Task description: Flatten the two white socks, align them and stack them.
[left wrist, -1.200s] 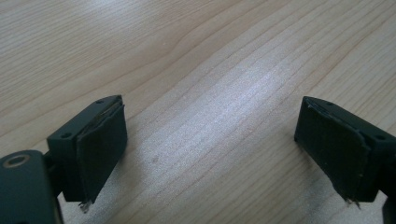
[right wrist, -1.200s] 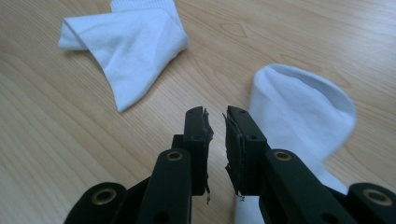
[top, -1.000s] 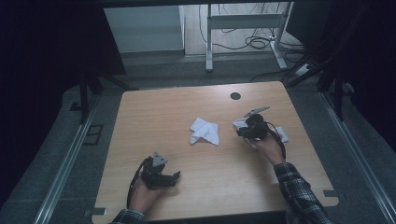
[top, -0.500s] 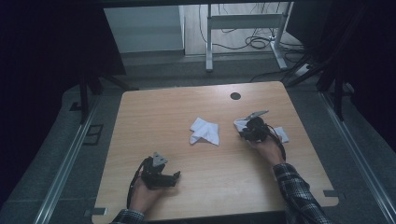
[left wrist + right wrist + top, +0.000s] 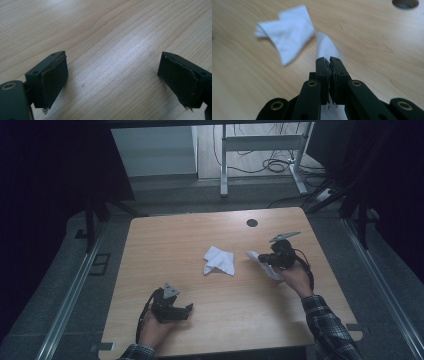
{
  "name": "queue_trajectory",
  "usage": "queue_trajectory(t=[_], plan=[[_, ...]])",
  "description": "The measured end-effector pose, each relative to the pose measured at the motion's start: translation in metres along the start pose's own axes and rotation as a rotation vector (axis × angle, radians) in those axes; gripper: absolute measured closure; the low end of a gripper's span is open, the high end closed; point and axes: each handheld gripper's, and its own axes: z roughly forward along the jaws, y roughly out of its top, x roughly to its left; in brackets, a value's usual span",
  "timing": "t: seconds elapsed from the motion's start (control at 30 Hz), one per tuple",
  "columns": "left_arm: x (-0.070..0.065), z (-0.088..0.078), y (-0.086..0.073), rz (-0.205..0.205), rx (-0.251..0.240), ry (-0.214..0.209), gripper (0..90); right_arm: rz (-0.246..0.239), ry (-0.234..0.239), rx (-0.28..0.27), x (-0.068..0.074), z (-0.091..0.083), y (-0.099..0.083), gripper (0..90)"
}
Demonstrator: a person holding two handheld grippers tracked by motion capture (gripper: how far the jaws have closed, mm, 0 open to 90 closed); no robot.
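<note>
My table (image 5: 200,235): light wood, round cable hole (image 5: 252,223) near far edge. Crumpled white cloth (image 5: 218,261) lies mid-table. Left gripper (image 5: 189,308) rests near front edge.

The left hand (image 5: 152,332) rests low at the near left, its forearm coming in from the bottom edge, and holds the left gripper (image 5: 189,308) level with the tips pointing to the right. In the left gripper view its two black jaws stand wide apart with nothing between them. The right forearm, in a plaid sleeve (image 5: 327,327), reaches forward and leftward; the right hand (image 5: 295,277) carries the right gripper (image 5: 261,260), tips pointing left. Its jaws have just been closing and now stand pressed together, pinching a thin white sheet (image 5: 325,46).
</note>
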Motion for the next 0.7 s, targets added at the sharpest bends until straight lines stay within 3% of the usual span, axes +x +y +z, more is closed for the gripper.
queue_trajectory(t=[0.07, 0.1, 0.17, 0.2, 0.37, 0.7], plan=[[0.000, 0.000, 0.000, -0.001, 0.000, 0.001, 9.5, -0.005, 0.032, -0.020, 0.004, -0.012, 0.005, 82.2], [0.000, 0.000, 0.000, -0.001, 0.000, 0.001, 9.5, -0.009, 0.024, -0.021, 0.004, -0.014, 0.006, 79.2], [0.000, 0.000, 0.000, -0.001, 0.000, 0.001, 9.5, -0.013, -0.036, -0.014, 0.002, -0.011, 0.004, 68.0], [0.000, 0.000, 0.000, -0.001, 0.000, 0.001, 9.5, -0.005, -0.038, 0.000, -0.002, -0.006, 0.001, 66.5], [0.000, 0.000, 0.000, -0.002, -0.001, 0.001, 9.5, 0.038, -0.039, 0.032, -0.015, 0.005, -0.016, 66.6], [-0.001, 0.001, 0.001, -0.004, -0.001, 0.004, 9.5, 0.029, -0.063, 0.076, -0.024, -0.018, -0.055, 75.7]])
